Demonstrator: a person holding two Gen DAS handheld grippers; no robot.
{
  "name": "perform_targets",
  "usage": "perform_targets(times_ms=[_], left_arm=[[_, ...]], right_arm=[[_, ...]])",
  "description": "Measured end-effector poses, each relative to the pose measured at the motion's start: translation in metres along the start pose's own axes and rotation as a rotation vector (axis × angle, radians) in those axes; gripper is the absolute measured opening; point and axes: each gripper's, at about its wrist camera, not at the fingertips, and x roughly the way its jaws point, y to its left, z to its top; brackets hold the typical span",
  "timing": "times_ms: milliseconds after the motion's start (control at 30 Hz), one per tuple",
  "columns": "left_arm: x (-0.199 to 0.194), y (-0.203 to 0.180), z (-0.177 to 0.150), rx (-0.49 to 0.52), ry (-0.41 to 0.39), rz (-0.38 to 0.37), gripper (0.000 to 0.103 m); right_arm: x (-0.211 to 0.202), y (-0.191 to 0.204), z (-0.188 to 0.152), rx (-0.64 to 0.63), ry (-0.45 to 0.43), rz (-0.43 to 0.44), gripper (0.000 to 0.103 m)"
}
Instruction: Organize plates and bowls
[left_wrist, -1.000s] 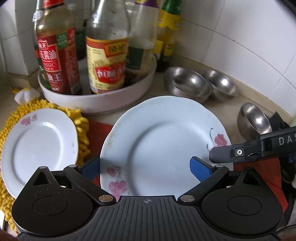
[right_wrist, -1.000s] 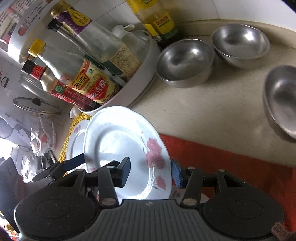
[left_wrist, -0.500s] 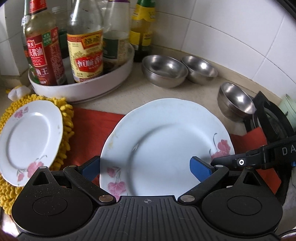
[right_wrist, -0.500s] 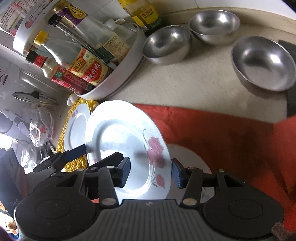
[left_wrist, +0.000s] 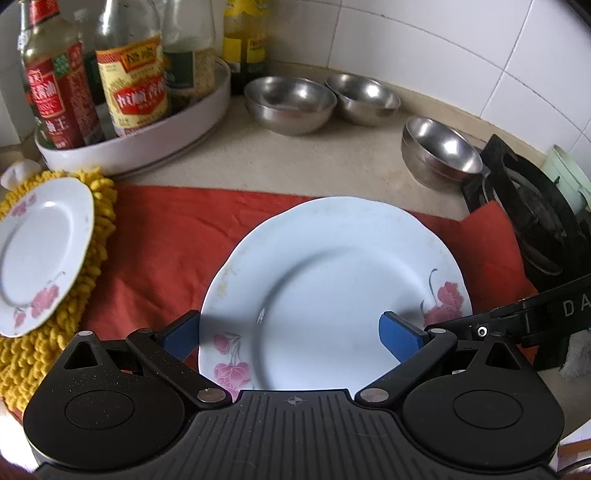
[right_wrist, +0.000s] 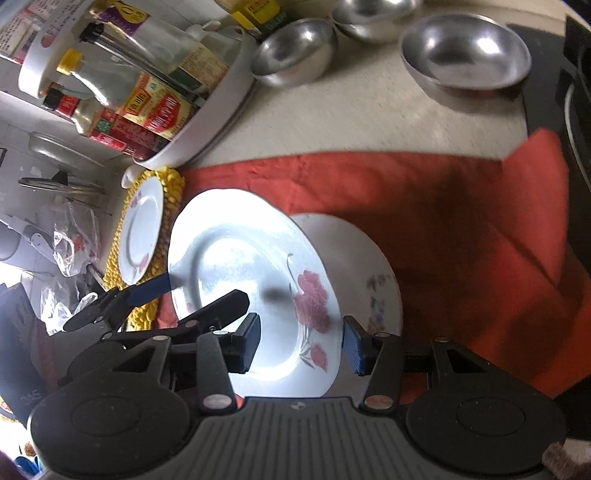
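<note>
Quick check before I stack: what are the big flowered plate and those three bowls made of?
Big flowered plate: looks like glazed ceramic or porcelain, glossy white with printed pink flowers; melamine can't be ruled out. Three bowls: likely stainless steel, grey with mirror-like reflections.

Left wrist view looks steeply down along its fingers, close over the large plate (left_wrist: 334, 291), toward the tiled wall. Right wrist view looks down from that plate's (right_wrist: 255, 288) right side, rolled sideways. Both share the red cloth (left_wrist: 166, 254), three steel bowls (right_wrist: 465, 55) and bottle tray (left_wrist: 147, 147).
</note>
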Motion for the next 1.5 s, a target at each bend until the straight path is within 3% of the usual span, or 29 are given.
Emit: perform_targets(times_ms=[433, 900, 1500], left_arm=[[0.016, -0.015, 0.003, 0.033, 0.039, -0.022, 0.101], [0.028, -0.018, 0.001, 0.042, 0.084, -0.031, 0.096], [0.004, -0.004, 0.003, 0.039, -0.013, 0.021, 0.096]], right_arm=[[-0.004, -0.019, -0.002, 0.022, -0.001, -0.030, 0.045], [-0.002, -0.012, -0.004, -0.064, -0.036, -0.133, 0.047], [-0.006, 0.007, -0.003, -0.179, -0.136, -0.168, 0.047]])
